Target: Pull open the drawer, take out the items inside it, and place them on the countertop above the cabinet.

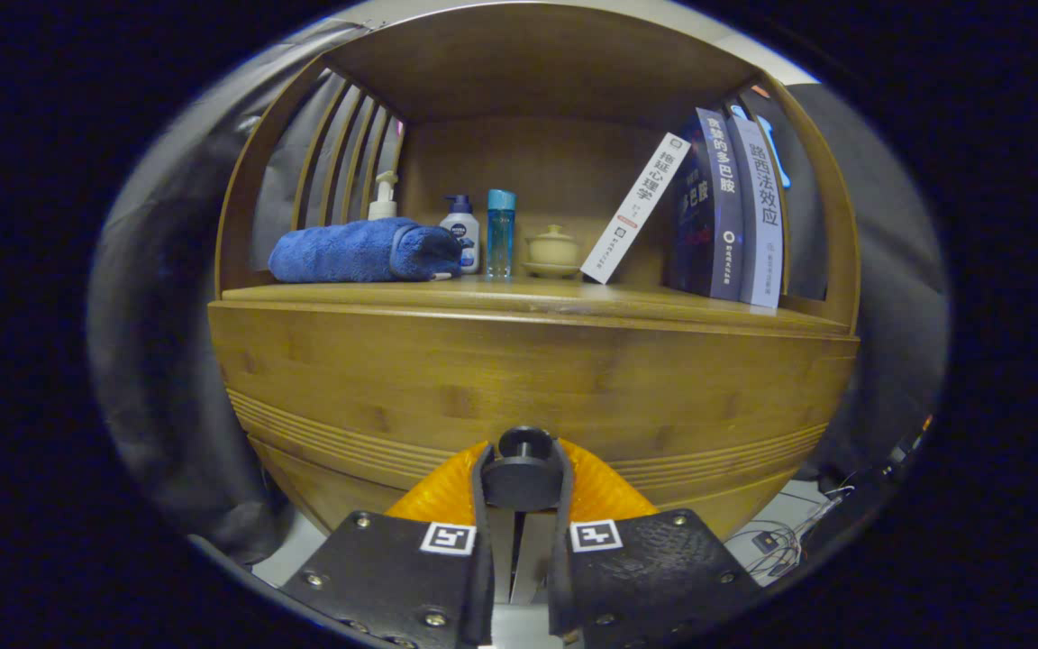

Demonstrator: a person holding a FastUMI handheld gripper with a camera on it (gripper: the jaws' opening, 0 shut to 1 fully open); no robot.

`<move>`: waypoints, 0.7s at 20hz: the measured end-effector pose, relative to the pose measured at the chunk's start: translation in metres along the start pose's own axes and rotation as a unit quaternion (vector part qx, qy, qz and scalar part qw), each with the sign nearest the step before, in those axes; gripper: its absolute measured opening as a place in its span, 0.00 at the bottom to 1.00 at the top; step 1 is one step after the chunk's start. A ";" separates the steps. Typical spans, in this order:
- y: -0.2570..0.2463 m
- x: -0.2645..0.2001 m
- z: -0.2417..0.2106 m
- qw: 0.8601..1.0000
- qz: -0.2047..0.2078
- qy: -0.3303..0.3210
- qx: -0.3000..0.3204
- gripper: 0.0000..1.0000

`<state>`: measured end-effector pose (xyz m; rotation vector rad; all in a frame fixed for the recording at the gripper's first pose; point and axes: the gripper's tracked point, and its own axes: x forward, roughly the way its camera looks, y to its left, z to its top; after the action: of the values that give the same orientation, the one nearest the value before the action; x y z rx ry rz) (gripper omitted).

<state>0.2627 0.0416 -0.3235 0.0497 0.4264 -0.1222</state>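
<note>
A wooden cabinet stands right in front of me, its drawer front (528, 379) filling the space below the countertop (519, 296). A round dark knob (522, 469) sticks out of the drawer front near its lower middle. My gripper (522, 476) is shut on this knob, one finger pressing on each side of it. The drawer looks closed or barely out, and whatever lies inside is hidden.
On the countertop lie a rolled blue towel (364, 251), a pump bottle (383, 198), a white-and-blue bottle (462, 233), a clear blue bottle (500, 233), a small lidded cup (553, 250) and three books (722, 207), one leaning. Cables (785, 541) lie on the floor to the right.
</note>
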 end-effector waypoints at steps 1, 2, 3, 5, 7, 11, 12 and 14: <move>0.000 0.000 -0.001 1.000 -0.001 0.000 -0.002 0.24; 0.000 -0.001 0.000 1.000 -0.003 0.000 -0.005 0.24; 0.000 0.000 -0.001 1.000 -0.003 0.001 -0.006 0.24; -0.001 -0.001 -0.001 1.000 -0.003 0.004 -0.003 0.24; -0.002 -0.004 -0.002 1.000 -0.007 0.003 0.001 0.24; -0.004 -0.021 -0.005 1.000 -0.003 0.000 0.003 0.24; -0.004 -0.027 -0.005 1.000 -0.002 -0.001 0.004 0.24; -0.004 -0.039 -0.007 1.000 -0.001 -0.002 0.001 0.24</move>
<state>0.2240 0.0421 -0.3140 0.0512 0.4214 -0.1243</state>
